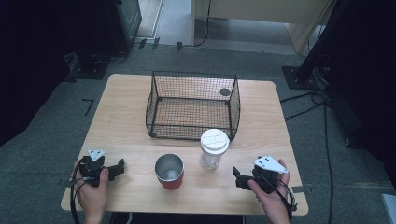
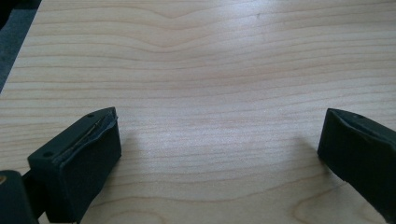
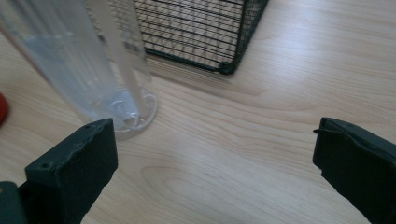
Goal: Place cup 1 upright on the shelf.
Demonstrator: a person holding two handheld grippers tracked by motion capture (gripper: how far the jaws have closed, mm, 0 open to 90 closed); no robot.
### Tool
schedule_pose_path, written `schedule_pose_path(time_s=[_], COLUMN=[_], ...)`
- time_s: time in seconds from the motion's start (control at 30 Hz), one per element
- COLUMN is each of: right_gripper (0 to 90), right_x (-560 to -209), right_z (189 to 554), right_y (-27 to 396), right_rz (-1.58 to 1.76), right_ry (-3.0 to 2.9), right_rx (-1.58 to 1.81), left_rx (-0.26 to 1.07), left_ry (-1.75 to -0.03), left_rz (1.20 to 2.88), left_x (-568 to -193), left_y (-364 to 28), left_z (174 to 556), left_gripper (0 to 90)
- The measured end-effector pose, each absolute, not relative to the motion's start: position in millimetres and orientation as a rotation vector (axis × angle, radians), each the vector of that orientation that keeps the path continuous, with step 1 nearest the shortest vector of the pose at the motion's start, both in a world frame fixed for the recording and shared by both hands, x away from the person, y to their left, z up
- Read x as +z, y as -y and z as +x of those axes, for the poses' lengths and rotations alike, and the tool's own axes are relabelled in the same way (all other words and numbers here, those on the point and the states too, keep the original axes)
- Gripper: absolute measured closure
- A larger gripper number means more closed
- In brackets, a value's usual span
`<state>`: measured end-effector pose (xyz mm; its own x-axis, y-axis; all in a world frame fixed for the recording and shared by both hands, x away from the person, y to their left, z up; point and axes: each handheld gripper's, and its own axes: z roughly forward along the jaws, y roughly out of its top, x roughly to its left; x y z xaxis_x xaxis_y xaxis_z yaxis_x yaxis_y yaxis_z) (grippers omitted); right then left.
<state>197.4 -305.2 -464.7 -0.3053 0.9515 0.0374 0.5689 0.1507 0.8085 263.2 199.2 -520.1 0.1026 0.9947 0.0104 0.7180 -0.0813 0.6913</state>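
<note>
Standing mid-counter [image 1: 130, 93]: clear cup with white lid [image 1: 214, 149], red metal-lined cup [image 1: 169, 171] beside it, black wire basket [image 1: 192, 106] behind. Left hand-held gripper [image 1: 120, 168] and right hand-held gripper [image 1: 237, 177]: jaws spread wide, holding nothing, near front edge.

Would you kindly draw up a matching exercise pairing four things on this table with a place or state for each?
Things:
1. wire basket
2. red cup
3. clear cup
4. left gripper

Places or states:
A. capped with a white lid
B. open over bare wood
C. empty, at the table's middle
D. open-topped, metal-lined, near the front edge

Pairs: 1-C, 2-D, 3-A, 4-B
</note>
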Motion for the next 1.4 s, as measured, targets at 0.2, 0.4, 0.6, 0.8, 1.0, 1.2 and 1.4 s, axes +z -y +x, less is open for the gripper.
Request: schedule_pose_path(time_s=[0.2, 0.4, 0.6, 0.8, 1.0, 1.2, 1.4], right_gripper=[0.0, 0.0, 0.0, 0.0, 3.5, 4.4, 5.1], right_x=[-463, -462, -462, -461, -460, -459, -457], right_z=[194, 192, 190, 189, 188, 187, 185], right_y=[287, 275, 262, 247, 235, 225, 217], right_rz=[1.405, 1.375, 1.333, 1.29, 1.25, 1.231, 1.205], right_ry=[-1.984, -2.025, -2.066, -2.101, -2.108, -2.127, -2.153], right_rx=[1.056, 1.077, 1.098, 1.123, 1.142, 1.167, 1.207], left_rx=[0.681, 0.681, 0.681, 0.681, 0.681, 0.681, 0.681], left_ry=[-1.669, -1.668, -1.668, -1.668, -1.668, -1.668, -1.668], left_rz=[1.857, 1.858, 1.857, 1.857, 1.857, 1.857, 1.858], left_x=[-520, -520, -520, -520, -520, -520, -520], left_y=[-199, -199, -199, -199, -199, -199, -199], left_z=[263, 263, 263, 263, 263, 263, 263], left_gripper=[0.0, 0.0, 0.0, 0.0, 0.0, 0.0, 0.0])
